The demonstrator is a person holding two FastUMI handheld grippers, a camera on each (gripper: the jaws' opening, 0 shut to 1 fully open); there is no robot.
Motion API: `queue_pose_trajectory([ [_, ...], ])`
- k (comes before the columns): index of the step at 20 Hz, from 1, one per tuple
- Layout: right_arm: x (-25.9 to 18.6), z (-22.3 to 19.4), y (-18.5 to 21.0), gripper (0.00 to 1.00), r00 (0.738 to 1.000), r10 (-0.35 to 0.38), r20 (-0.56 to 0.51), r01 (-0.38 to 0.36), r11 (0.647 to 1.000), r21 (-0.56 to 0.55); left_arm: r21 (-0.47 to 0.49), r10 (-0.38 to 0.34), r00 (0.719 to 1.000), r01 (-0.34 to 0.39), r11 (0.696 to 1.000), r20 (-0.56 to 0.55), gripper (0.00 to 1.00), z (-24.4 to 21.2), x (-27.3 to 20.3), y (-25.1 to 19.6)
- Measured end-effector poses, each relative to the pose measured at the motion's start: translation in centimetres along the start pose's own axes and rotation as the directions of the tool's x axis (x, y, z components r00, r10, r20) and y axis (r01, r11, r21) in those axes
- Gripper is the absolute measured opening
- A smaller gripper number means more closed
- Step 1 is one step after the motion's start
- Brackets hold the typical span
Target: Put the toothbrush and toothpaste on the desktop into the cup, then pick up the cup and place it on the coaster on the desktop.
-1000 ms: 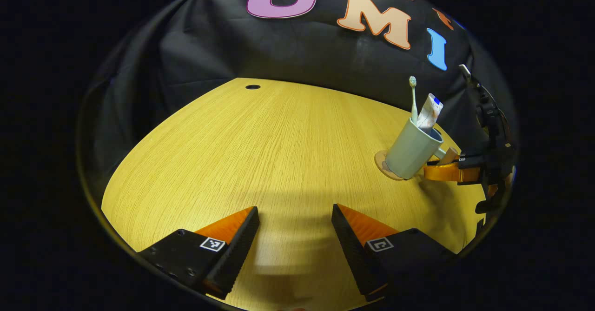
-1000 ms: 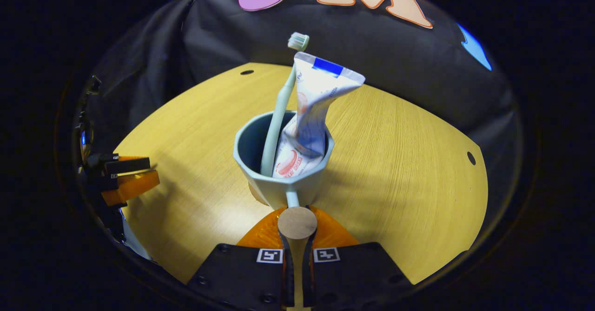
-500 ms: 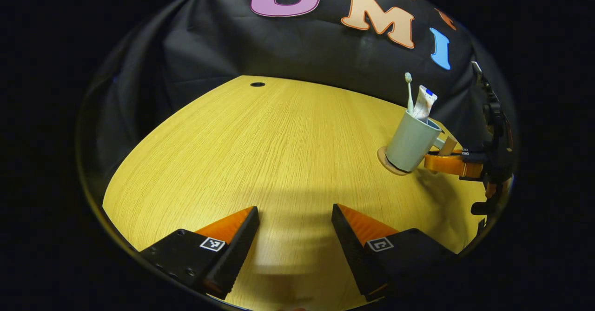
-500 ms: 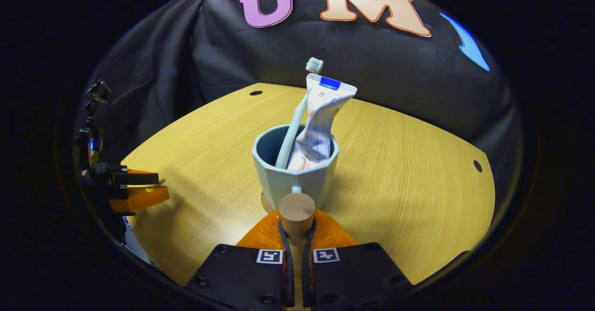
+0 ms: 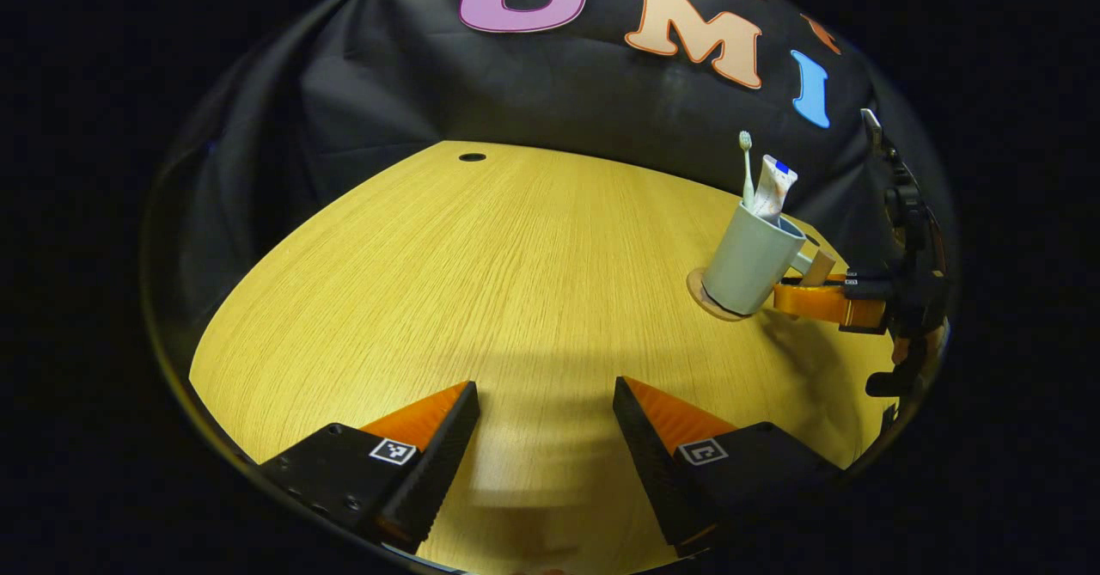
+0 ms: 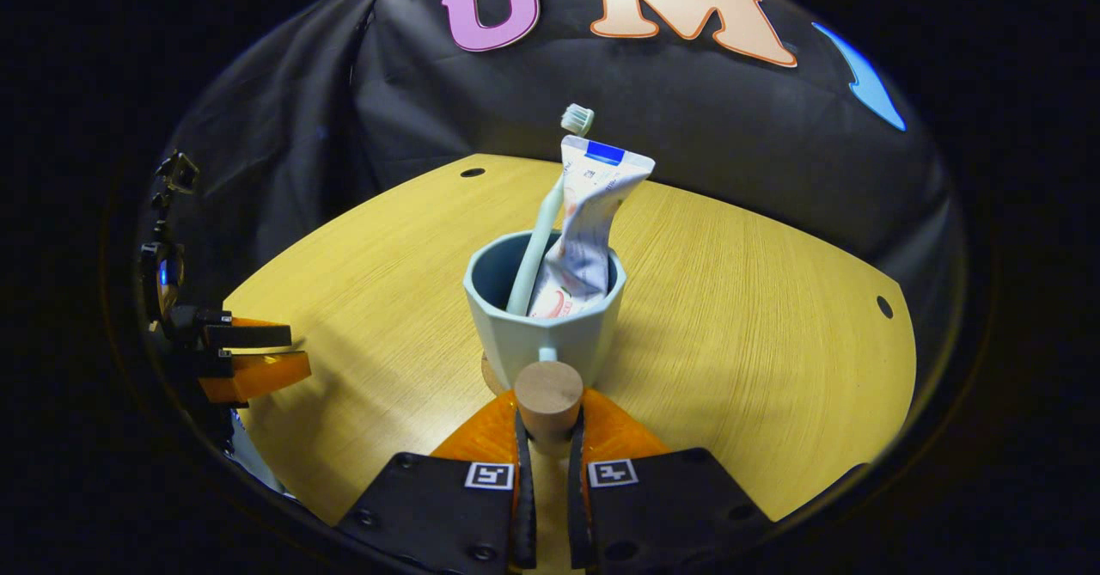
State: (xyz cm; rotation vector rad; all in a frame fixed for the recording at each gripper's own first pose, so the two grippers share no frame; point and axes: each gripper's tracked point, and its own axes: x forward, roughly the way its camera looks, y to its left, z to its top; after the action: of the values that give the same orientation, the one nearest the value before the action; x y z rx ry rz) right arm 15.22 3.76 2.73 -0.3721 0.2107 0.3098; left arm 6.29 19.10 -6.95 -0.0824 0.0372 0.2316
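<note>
On the coaster (image 5: 706, 298) at 3 o'clock, the cup (image 6: 543, 321) is sitting, right claw (image 6: 548, 420) pinching its handle (image 6: 548, 396); left claw (image 5: 546, 425) is gaping empty.

Left gripper view looks low across the surface (image 5: 516, 248), cup (image 5: 746, 259) far right. Right gripper view faces the cup (image 6: 545, 317) close up. Both share cup and surface.

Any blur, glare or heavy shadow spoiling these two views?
Left gripper view: sharp, a soft shadow band on the table ahead of the left gripper. Right gripper view: cup crisp, no glare, fisheye bends the table's edge.
</note>
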Motion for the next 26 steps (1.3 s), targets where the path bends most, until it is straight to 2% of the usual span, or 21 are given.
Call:
queue_pose_trajectory([
  [2,-0.4,0.0,-0.3,0.26,1.0,-0.012,0.006,0.013,1.0,-0.021,0.002,-0.005,1.0,0.005,1.0,0.0,0.94,0.1,-0.1,-0.1],
  [3,-0.8,0.3,-0.4,0.28,1.0,-0.013,0.019,0.014,1.0,-0.026,0.001,-0.007,1.0,0.007,1.0,0.002,0.94,0.2,-0.1,-0.1],
  [6,-1.7,0.6,-0.5,0.95,0.999,-0.008,0.032,0.007,1.0,0.014,0.005,-0.019,1.0,0.019,1.0,0.008,0.94,0.4,-0.2,-0.3],
  [7,-2.0,0.7,-0.9,1.0,0.999,-0.022,0.045,0.021,1.0,0.022,0.011,-0.025,1.0,0.025,1.0,0.011,0.94,0.5,-0.2,-0.4],
  [13,-6.2,0.1,-2.9,1.0,0.991,-0.094,0.096,0.083,0.99,0.113,0.06,-0.073,0.997,0.071,0.996,0.03,0.94,1.8,-1.0,-1.6],
  [16,-9.1,-1.2,-4.6,1.0,0.981,-0.148,0.122,0.124,0.975,0.186,0.09,-0.114,0.992,0.11,0.99,0.044,0.94,3.0,-1.6,-4.0],
  [19,-12.3,-2.0,-5.8,1.0,0.971,-0.181,0.155,0.134,0.953,0.272,0.126,-0.14,0.988,0.13,0.983,0.072,0.94,4.2,-2.6,-7.2],
  [26,-19.1,-3.6,-8.6,0.99,0.947,-0.239,0.213,0.147,0.916,0.373,0.082,-0.166,0.986,0.163,0.983,0.028,0.94,3.1,-3.8,-13.7],
])
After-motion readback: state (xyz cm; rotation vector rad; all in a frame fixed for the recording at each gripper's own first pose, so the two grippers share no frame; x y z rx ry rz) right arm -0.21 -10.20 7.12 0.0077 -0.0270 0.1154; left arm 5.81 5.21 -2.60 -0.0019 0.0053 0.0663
